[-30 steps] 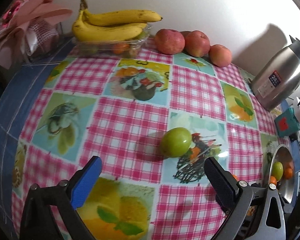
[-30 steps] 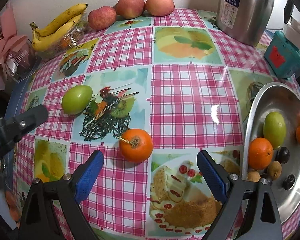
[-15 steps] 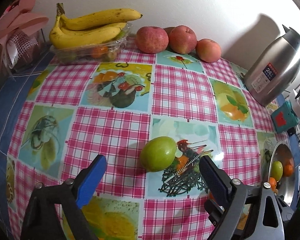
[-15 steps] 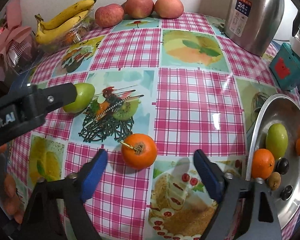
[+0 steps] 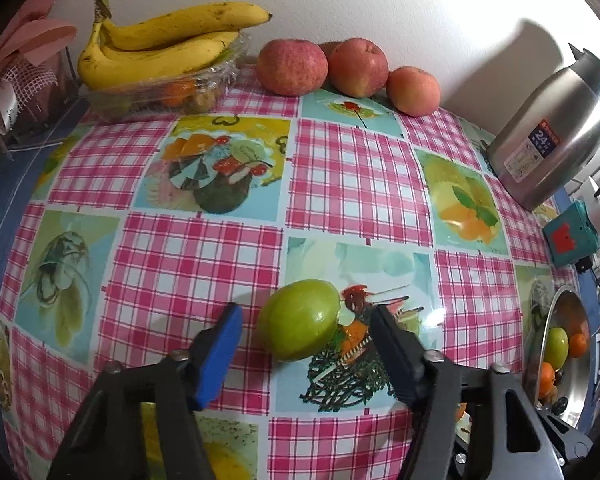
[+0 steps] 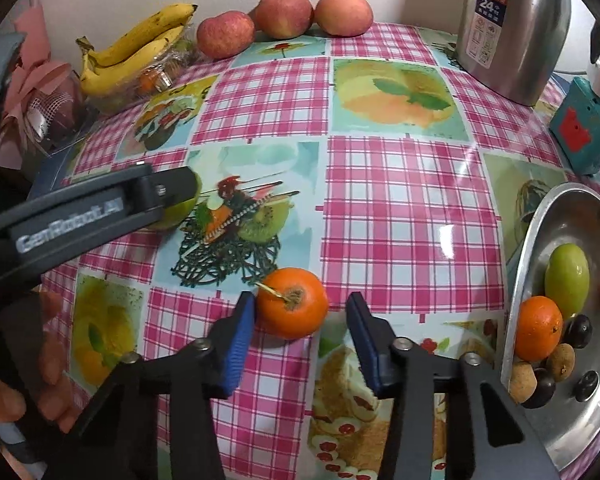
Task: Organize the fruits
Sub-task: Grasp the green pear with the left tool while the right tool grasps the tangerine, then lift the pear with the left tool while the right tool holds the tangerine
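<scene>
A green fruit (image 5: pixel 298 324) lies on the checked tablecloth. My left gripper (image 5: pixel 306 344) is open with its fingers on either side of it, not touching; in the right wrist view the fruit (image 6: pixel 178 210) is mostly hidden behind that gripper's arm. An orange (image 6: pixel 293 307) with a stem lies in front of my right gripper (image 6: pixel 300 340), which is open with the fingers either side of the orange's near half. A metal bowl (image 6: pixel 540 236) at the right holds a green fruit, oranges and small dark fruits.
Bananas (image 5: pixel 168 46) lie on a clear tray at the back left, with three red apples (image 5: pixel 352 66) along the wall. A steel kettle (image 6: pixel 512 28) and a teal box (image 6: pixel 584 128) stand at the back right. Pink wrapped items (image 6: pixel 36 92) sit at the left edge.
Both grippers moved forward and narrowed. The left fingers now flank the green fruit and the right fingers flank the orange.
</scene>
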The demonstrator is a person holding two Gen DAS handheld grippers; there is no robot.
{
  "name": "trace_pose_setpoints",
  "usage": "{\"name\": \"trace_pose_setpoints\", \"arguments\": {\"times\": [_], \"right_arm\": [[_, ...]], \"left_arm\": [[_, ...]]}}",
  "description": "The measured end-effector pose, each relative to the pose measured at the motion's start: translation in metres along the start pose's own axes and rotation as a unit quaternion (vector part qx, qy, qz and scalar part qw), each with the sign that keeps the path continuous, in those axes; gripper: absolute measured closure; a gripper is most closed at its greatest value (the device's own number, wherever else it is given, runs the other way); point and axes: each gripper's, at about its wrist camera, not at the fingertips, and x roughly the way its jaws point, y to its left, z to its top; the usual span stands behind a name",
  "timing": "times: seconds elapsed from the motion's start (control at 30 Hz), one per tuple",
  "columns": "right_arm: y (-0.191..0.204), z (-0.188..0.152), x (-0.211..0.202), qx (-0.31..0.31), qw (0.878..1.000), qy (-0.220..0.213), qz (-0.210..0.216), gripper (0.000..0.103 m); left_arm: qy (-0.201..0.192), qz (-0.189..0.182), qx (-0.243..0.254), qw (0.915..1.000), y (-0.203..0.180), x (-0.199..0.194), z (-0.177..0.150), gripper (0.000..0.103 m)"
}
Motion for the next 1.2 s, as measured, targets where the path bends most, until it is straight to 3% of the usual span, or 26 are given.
{"name": "trace_pose_setpoints", "arguments": {"times": [0.07,0.43,0.9,1.0,1.03,1.2], "right_arm": [[0.002,0.0,0.0,-0.001,1.0,0.0,0.004,0.063],[-0.004,0.002,-0.007,0.018,1.0,-0.004,0.021,0.065],[-0.012,0.0,-0.053,0.033,0.999,-0.032,0.025,0.065],[-0.013,-0.002,-0.06,0.032,0.999,-0.038,0.02,0.065],[-0.014,-0.003,-0.064,0.033,0.998,-0.04,0.022,0.065],[-0.019,-0.008,-0.073,0.04,0.998,-0.041,0.02,0.065]], "left_arm": [[0.006,0.009,0.003,0.9999,-0.002,0.003,0.0,0.056],[0.016,-0.008,-0.039,0.9991,0.01,-0.004,-0.001,0.056],[-0.002,0.006,-0.056,0.9984,0.011,-0.055,-0.013,0.057],[-0.006,0.008,-0.054,0.9985,0.007,-0.062,-0.017,0.063],[-0.008,0.008,-0.054,0.9985,0.005,-0.064,-0.017,0.07],[-0.022,0.02,-0.045,0.9986,-0.003,-0.077,-0.022,0.071]]}}
